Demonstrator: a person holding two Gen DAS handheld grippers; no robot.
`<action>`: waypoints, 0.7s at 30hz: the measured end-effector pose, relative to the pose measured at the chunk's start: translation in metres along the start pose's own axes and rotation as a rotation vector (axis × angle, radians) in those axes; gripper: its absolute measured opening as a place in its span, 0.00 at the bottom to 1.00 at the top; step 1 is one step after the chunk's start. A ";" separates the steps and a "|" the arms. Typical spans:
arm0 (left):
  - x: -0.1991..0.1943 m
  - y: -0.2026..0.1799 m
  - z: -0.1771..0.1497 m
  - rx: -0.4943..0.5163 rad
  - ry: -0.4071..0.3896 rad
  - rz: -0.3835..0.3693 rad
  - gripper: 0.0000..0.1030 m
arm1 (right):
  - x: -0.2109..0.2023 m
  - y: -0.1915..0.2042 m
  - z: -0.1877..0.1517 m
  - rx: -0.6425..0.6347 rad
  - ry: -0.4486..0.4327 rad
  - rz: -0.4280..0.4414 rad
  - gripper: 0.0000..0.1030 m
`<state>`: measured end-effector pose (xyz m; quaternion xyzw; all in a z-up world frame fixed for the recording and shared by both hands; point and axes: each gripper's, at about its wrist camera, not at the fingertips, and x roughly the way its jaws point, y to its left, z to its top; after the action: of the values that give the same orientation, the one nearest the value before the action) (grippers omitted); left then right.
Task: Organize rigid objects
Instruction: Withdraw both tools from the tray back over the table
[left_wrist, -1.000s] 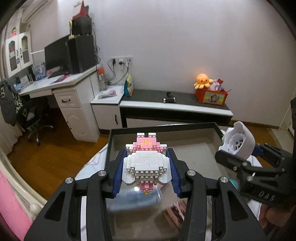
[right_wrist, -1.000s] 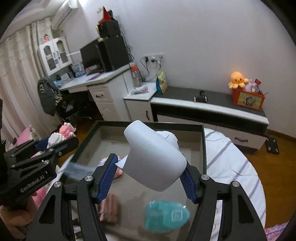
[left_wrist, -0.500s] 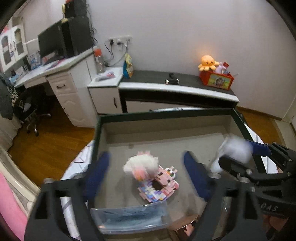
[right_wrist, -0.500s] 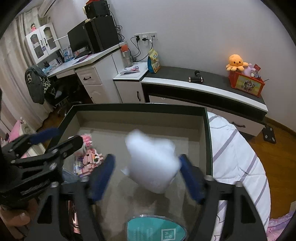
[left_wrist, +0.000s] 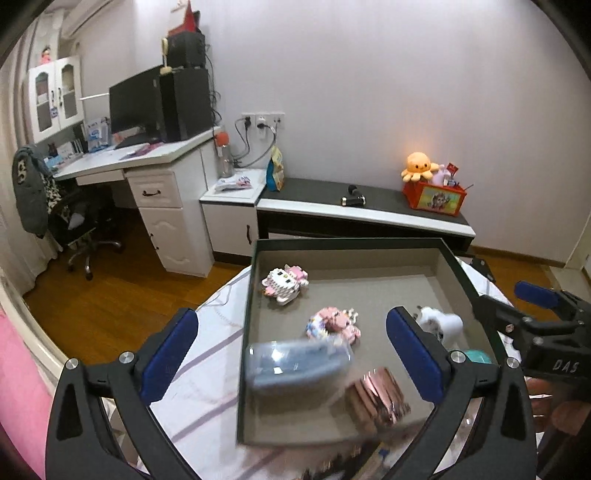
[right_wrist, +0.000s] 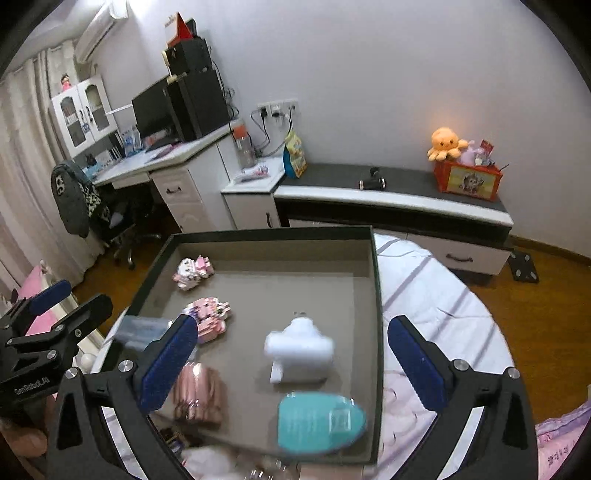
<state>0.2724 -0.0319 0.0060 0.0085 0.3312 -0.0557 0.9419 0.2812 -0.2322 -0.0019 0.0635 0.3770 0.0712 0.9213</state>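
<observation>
A dark-rimmed box (right_wrist: 376, 295) with a grey floor sits on a round table (right_wrist: 436, 295) under a striped white cloth. It holds everything loose in view. A white gadget (right_wrist: 299, 350) lies near the middle toward the right wall, blurred. A clear case (left_wrist: 295, 363) with something blue inside rests at the box's near left, partly over the rim as far as the blur lets me tell. Beside it is a teal lid (right_wrist: 319, 421) at the near right, and a pink-brown bundle (right_wrist: 199, 395) at the near middle. Two brick figures lie on the floor: a pink one (left_wrist: 332, 325) near the centre and a white-pink one (left_wrist: 284, 282) toward the far left corner, well apart.

The left gripper (left_wrist: 291, 354) and the right gripper (right_wrist: 291, 363) hang over the near edge, jaws opening wide, pads touching nothing.
</observation>
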 end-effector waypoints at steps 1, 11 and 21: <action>-0.006 0.002 -0.002 -0.004 -0.004 0.001 1.00 | -0.012 0.002 -0.005 0.004 -0.018 -0.002 1.00; -0.075 0.007 -0.036 -0.021 -0.053 0.026 1.00 | -0.094 0.012 -0.042 0.006 -0.146 -0.007 1.00; -0.124 0.007 -0.062 -0.038 -0.089 0.049 1.00 | -0.144 0.030 -0.088 -0.023 -0.218 -0.052 1.00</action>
<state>0.1388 -0.0097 0.0348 -0.0036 0.2899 -0.0268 0.9567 0.1152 -0.2234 0.0396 0.0504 0.2754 0.0446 0.9590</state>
